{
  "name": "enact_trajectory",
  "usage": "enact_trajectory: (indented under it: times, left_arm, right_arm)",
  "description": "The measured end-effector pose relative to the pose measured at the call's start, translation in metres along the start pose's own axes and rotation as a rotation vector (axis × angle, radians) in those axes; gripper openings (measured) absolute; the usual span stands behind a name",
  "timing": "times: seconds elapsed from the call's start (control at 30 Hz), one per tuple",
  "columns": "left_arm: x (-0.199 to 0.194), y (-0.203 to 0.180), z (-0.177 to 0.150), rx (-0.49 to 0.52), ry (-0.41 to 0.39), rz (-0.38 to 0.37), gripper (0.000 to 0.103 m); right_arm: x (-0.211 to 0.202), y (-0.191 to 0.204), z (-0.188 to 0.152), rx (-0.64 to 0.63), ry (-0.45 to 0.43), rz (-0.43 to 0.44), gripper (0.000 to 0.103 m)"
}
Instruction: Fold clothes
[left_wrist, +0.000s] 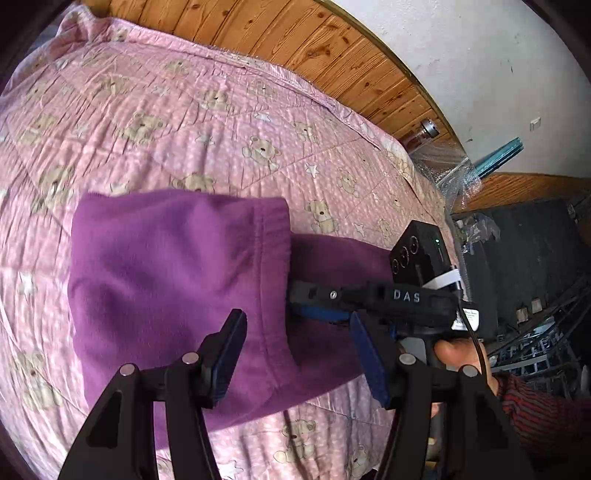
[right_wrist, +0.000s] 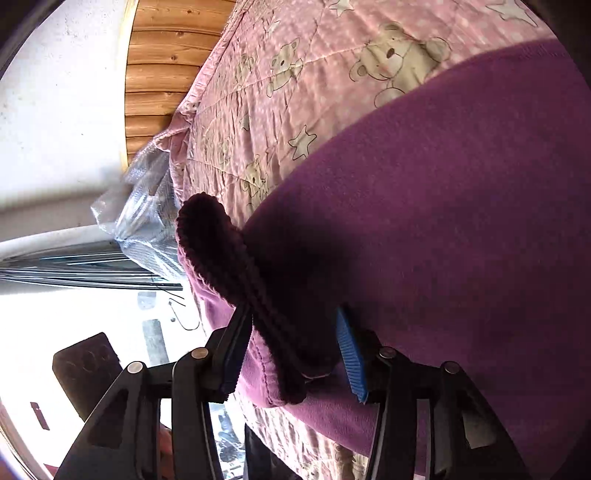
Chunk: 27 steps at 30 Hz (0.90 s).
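Note:
A purple fleece garment lies on a pink bedspread printed with teddy bears. Its upper layer is folded over, ending in a stitched hem. My left gripper hovers open just above that hem, with nothing between its fingers. My right gripper comes in from the right, its tips tucked under the folded layer. In the right wrist view the right gripper stands open around a dark ribbed cuff and the garment's edge, with blue pads on either side.
A wooden headboard runs along the far side of the bed. Bubble wrap and a bottle sit at the bed's far corner. Dark clutter fills the right. A hand in a striped sleeve holds the right gripper.

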<state>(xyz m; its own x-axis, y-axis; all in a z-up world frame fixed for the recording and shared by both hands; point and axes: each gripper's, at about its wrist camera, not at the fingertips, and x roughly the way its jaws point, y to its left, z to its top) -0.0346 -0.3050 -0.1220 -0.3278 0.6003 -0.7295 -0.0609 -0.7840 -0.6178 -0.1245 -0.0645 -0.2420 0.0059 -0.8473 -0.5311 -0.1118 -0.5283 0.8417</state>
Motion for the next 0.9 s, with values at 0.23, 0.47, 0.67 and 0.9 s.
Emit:
enact_trajectory:
  times: [0.23, 0.47, 0.67, 0.9]
  left_arm:
    - [-0.047, 0.033, -0.032, -0.113, -0.012, -0.056, 0.061]
    - [-0.032, 0.122, 0.004, -0.229, -0.053, 0.111, 0.064]
    - [-0.027, 0.130, 0.052, -0.163, -0.103, 0.036, 0.064]
    - [0.026, 0.132, 0.072, -0.031, 0.005, 0.103, 0.064]
  right_arm:
    - [-0.016, 0.006, -0.010, 0.009, -0.051, 0.066, 0.063]
    - [0.026, 0.064, -0.039, -0.302, 0.001, -0.259, 0.060]
    - [0.025, 0.088, -0.065, -0.229, -0.036, -0.328, 0.024]
    - [0.030, 0.066, -0.060, -0.198, -0.026, -0.486, 0.029]
